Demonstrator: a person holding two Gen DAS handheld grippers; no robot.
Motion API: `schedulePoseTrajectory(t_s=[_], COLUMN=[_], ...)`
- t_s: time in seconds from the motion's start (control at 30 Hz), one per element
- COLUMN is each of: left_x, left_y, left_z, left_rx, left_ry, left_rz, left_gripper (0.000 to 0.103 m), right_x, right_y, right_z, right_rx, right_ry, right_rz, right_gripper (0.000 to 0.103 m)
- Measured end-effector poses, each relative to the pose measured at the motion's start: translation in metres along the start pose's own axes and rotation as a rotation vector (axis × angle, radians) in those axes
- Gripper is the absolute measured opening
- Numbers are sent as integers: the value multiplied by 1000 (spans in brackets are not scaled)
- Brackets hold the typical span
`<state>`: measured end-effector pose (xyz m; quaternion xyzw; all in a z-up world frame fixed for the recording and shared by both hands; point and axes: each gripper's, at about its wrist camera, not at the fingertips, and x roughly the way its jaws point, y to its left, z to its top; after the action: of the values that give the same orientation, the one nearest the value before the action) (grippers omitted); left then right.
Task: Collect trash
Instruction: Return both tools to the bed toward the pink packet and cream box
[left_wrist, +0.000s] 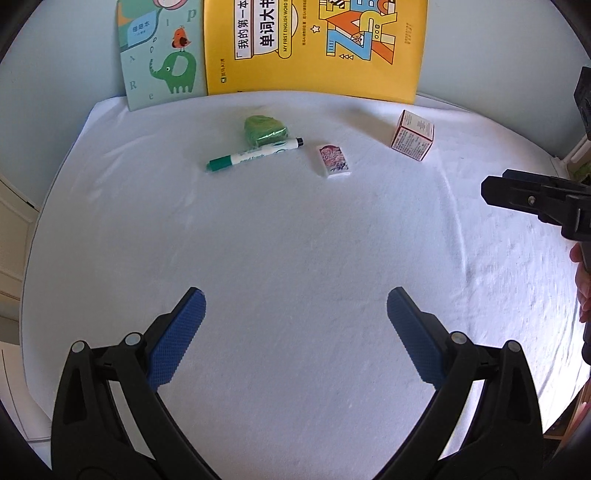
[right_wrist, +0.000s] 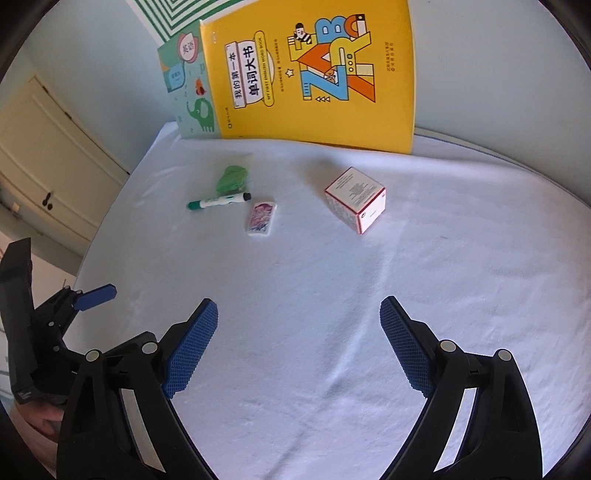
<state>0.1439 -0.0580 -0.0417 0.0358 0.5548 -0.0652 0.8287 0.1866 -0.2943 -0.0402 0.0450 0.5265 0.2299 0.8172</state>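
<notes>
- Left gripper hangs low over the white terry-covered bench, jaws spread wide, nothing held.
- Up at eleven o'clock: a crumpled green wrapper, likely the trash, touching a glossy green marker.
- Just right of them lies a flat, printed eraser; at one o'clock a crisp red-and-white carton, maybe trash too.
- Two smooth books lean on the back wall.
- Right gripper likewise gapes empty.
- I'd come down on the wrapper from its far side, clear of the marker; soft film wants a firm pinch.
</notes>
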Motion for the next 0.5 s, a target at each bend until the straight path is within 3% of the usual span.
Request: schedulePoseTrajectory(t_s=[0.5], left_x=[55], left_y=[-25], left_z=[67], left_rx=[36], left_ry=[8], left_rz=[-19], left_gripper=[96], right_x=[48], right_y=[-42], right_z=[51], right_rx=[-20], right_ry=[21], right_rz=[-16], right_gripper=[89])
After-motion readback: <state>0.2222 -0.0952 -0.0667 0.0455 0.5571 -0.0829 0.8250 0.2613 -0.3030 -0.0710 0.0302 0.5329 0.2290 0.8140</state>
